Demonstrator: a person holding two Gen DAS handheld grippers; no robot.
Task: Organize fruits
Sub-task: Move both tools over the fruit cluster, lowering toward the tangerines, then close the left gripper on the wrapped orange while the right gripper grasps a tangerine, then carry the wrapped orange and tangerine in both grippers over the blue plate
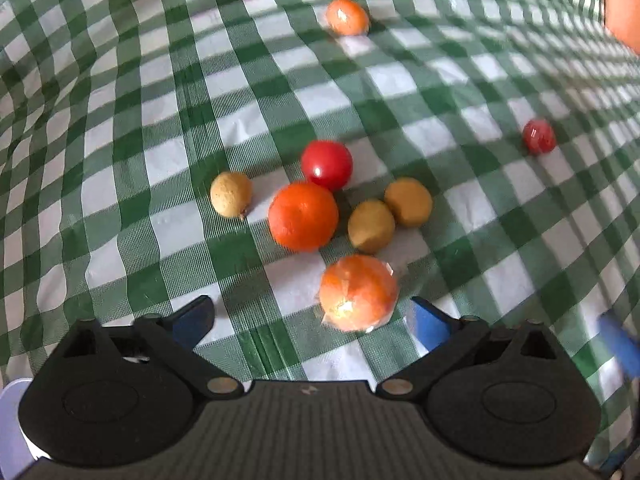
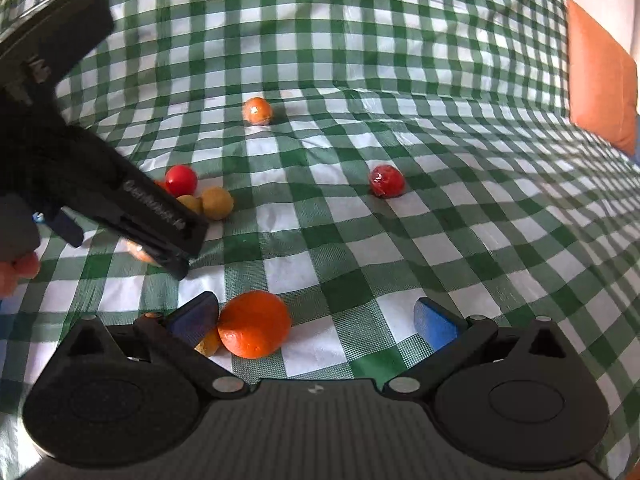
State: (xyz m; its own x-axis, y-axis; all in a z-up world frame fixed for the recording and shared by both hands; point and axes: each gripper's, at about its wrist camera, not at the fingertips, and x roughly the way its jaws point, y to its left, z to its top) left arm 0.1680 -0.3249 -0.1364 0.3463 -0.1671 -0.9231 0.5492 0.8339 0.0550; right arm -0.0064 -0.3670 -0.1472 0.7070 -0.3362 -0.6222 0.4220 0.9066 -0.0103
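Note:
Fruits lie on a green checked cloth (image 1: 120,120). In the left wrist view, my left gripper (image 1: 312,316) is open, with a wrapped orange (image 1: 358,292) between its fingertips, nearer the right one. Beyond lie a bare orange (image 1: 303,216), a red tomato (image 1: 327,164), three tan round fruits (image 1: 231,194), a wrapped orange far off (image 1: 347,16) and a wrapped red fruit (image 1: 539,136). In the right wrist view, my right gripper (image 2: 316,318) is open; an orange (image 2: 255,324) sits beside its left fingertip on the cloth. The left gripper's body (image 2: 120,200) shows at left.
An orange cushion-like object (image 2: 600,76) sits at the far right edge of the cloth. A wrapped red fruit (image 2: 386,181) and a wrapped orange (image 2: 258,111) lie apart from the cluster. A small tan fruit (image 2: 209,345) lies behind my right gripper's left finger.

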